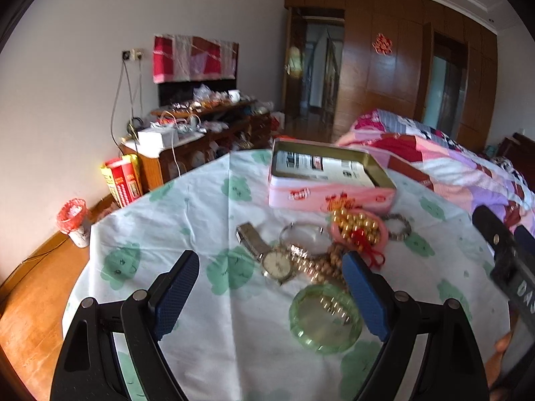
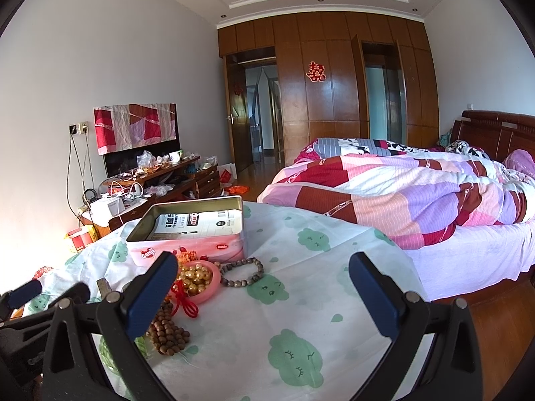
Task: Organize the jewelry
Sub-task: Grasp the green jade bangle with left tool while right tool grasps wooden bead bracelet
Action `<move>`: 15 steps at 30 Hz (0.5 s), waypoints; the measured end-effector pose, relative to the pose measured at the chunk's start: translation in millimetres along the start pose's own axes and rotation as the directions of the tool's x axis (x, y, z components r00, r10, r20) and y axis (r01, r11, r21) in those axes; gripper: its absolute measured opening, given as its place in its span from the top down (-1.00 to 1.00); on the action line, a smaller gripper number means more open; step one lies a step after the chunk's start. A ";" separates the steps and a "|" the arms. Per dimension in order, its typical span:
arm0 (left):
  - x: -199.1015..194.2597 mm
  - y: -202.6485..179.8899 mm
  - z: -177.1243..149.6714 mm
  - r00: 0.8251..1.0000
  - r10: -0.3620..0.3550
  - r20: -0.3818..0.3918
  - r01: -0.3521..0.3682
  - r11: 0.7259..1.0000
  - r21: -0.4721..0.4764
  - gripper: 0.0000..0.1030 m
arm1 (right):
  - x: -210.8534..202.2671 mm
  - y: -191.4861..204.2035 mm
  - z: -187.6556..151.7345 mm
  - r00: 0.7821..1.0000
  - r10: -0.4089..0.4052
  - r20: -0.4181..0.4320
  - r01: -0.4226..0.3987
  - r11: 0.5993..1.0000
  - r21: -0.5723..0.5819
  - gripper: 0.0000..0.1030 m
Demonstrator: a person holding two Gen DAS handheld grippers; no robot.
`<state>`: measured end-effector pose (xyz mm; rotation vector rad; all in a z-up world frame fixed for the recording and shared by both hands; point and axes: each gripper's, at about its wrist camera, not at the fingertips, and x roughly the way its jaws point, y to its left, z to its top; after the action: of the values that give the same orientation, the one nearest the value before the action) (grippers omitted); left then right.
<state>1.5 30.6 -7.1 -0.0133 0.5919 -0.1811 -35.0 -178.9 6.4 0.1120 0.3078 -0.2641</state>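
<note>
An open pink tin box [image 1: 329, 197] stands at the far side of a cloth-covered table; it also shows in the right wrist view [image 2: 187, 249]. In front of it lies a jewelry pile: a silver wristwatch [image 1: 276, 262], a thin silver bangle [image 1: 302, 230], gold beads in a pink bangle [image 1: 359, 229], a grey bead bracelet [image 1: 398, 227], brown wooden beads [image 2: 169, 332] and a green glass bangle [image 1: 326, 317]. My left gripper [image 1: 271, 280] is open and empty, hovering over the watch. My right gripper [image 2: 264, 287] is open and empty, right of the pile.
The table wears a white cloth with green cloud prints [image 2: 294, 357]. A bed with a patchwork quilt [image 2: 418, 193] is right of the table. A cluttered wooden TV cabinet [image 1: 200, 140] lines the left wall, with a red-lined bin [image 1: 73, 222] on the wooden floor.
</note>
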 end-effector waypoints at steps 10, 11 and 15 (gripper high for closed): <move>14.3 23.4 -19.4 0.967 -0.159 -0.197 0.145 0.986 -0.082 -0.69 | 20.4 -5.8 -1.9 0.992 0.070 -0.101 -0.064 0.996 0.058 -1.00; 19.2 20.4 -19.4 0.959 -0.185 -0.213 0.168 0.981 -0.095 -0.62 | 22.0 -6.7 -2.2 0.990 0.084 -0.109 -0.077 0.995 0.067 -0.99; 40.5 8.4 -21.0 0.934 -0.177 -0.309 0.158 0.984 -0.087 -0.14 | 27.8 -12.1 -3.9 0.982 0.121 -0.143 -0.106 0.988 0.109 -0.87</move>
<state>24.2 32.6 -47.4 -0.0956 0.9176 -0.3353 -13.9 -196.5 -6.8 0.2497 0.4359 -0.1580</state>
